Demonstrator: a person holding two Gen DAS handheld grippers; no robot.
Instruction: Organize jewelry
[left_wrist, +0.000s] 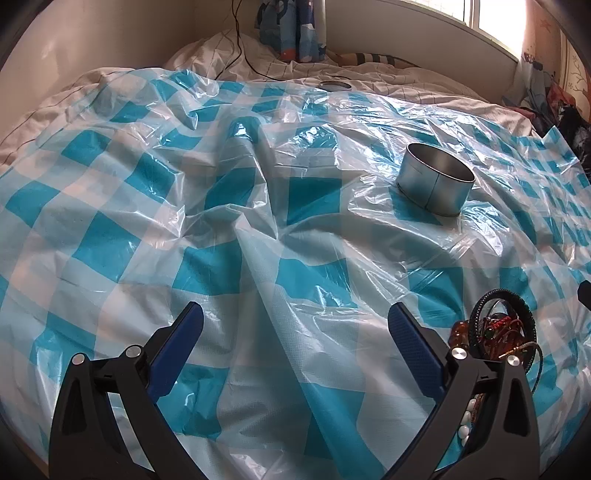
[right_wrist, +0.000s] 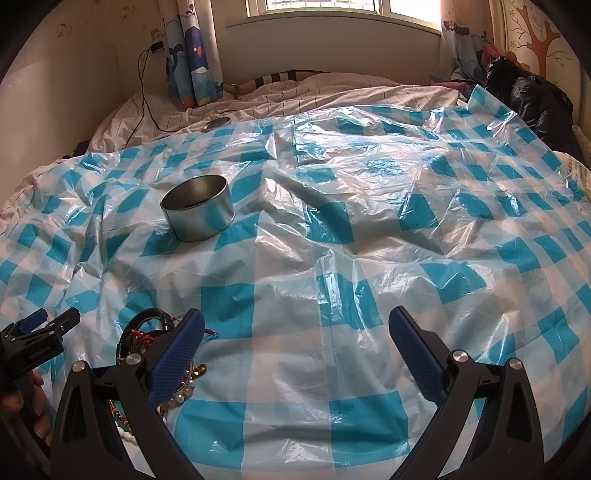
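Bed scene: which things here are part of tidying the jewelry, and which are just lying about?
Part of the job:
- jewelry pile
- round metal tin, open
- tin lid, far off
- left tongs and right tongs, both open

Just lying about:
- checkered plastic sheet
- black cable
- curtain

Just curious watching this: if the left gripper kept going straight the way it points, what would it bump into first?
Probably just the checked plastic sheet. The open left gripper holds nothing; the metal tin sits right of its line, the jewelry pile beside its right finger. Depth is unclear.
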